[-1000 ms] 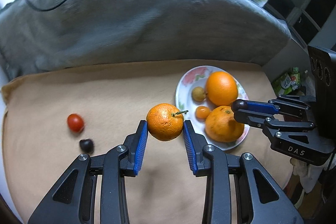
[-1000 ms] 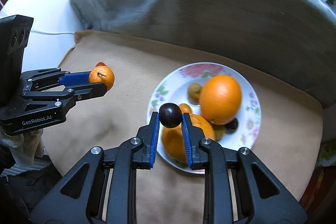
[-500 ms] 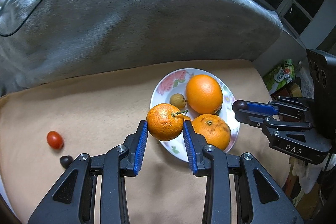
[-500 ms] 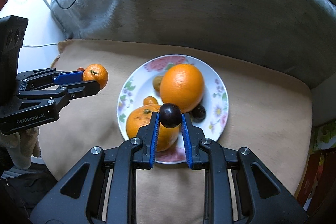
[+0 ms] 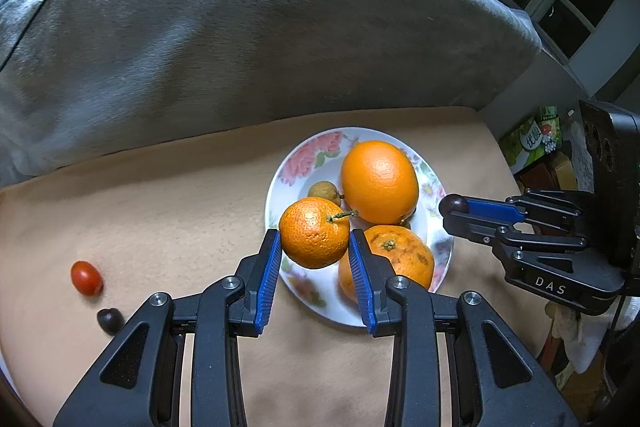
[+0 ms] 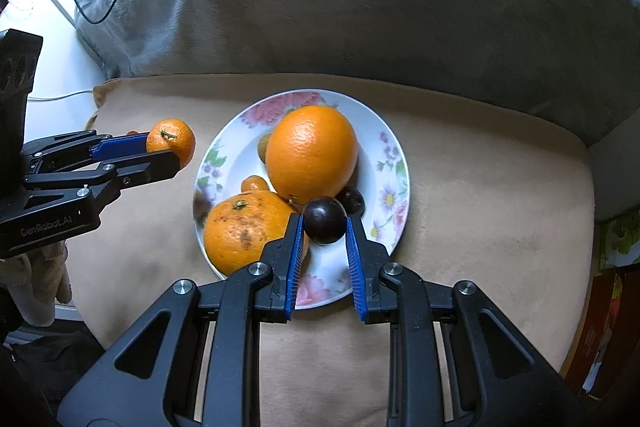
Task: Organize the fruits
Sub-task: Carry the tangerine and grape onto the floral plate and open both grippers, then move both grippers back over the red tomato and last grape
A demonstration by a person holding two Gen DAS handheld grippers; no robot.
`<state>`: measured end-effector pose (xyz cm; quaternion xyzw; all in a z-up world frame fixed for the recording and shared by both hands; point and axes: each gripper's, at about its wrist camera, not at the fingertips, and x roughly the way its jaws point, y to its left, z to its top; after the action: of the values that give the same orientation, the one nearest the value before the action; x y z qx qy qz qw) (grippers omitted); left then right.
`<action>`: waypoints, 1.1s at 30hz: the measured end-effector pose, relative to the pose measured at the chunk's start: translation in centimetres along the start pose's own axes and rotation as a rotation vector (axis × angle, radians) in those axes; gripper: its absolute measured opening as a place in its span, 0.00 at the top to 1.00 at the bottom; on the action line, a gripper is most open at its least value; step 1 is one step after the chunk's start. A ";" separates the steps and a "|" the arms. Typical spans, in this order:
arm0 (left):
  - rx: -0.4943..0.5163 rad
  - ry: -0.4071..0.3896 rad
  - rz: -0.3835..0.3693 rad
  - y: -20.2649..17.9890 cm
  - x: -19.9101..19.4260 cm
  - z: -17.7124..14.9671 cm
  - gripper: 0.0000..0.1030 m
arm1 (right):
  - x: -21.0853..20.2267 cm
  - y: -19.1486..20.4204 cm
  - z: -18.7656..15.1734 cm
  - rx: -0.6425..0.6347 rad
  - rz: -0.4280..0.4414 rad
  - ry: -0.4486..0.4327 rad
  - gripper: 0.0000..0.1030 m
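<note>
Left gripper (image 5: pixel 314 247) pinching mandarin (image 5: pixel 314 238), right gripper (image 6: pixel 324 227) — dark plum (image 6: pixel 324 219), over plate (image 6: pixel 394 163)

A glossy glazed plate (image 6: pixel 394 155) with a printed flower pattern sits on matt tan cloth (image 6: pixel 480 187), soft and faintly fuzzy. The large orange (image 6: pixel 311 153) has a shiny, finely dimpled peel; the mandarin (image 5: pixel 314 238) looks rougher and pitted. The dark plum (image 6: pixel 324 219) is smooth and glossy. Behind lies a plush grey blanket (image 5: pixel 260 27). Both claws are matt black plastic with ribbed blue pads (image 5: pixel 267 277).
</note>
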<state>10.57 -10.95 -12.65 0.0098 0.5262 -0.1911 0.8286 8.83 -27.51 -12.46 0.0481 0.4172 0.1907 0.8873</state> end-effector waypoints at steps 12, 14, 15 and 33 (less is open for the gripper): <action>0.015 0.010 -0.014 -0.7 0.6 0.6 0.68 | -0.2 -0.3 0.0 0.003 -0.003 -0.006 0.78; 0.014 0.008 -0.015 -0.7 0.6 0.6 0.67 | -0.2 -0.3 0.0 0.003 -0.003 -0.005 0.78; 0.014 0.007 -0.015 -0.8 0.6 0.6 0.67 | -0.2 -0.3 0.0 0.002 -0.004 -0.005 0.78; 0.021 -0.019 -0.004 -1.2 -0.2 1.0 0.51 | -0.8 -0.5 -0.5 0.008 -0.032 -0.025 0.52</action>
<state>10.97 -12.19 -11.84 0.0158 0.5162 -0.1983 0.8331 8.12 -28.32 -12.30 0.0475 0.4077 0.1741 0.8951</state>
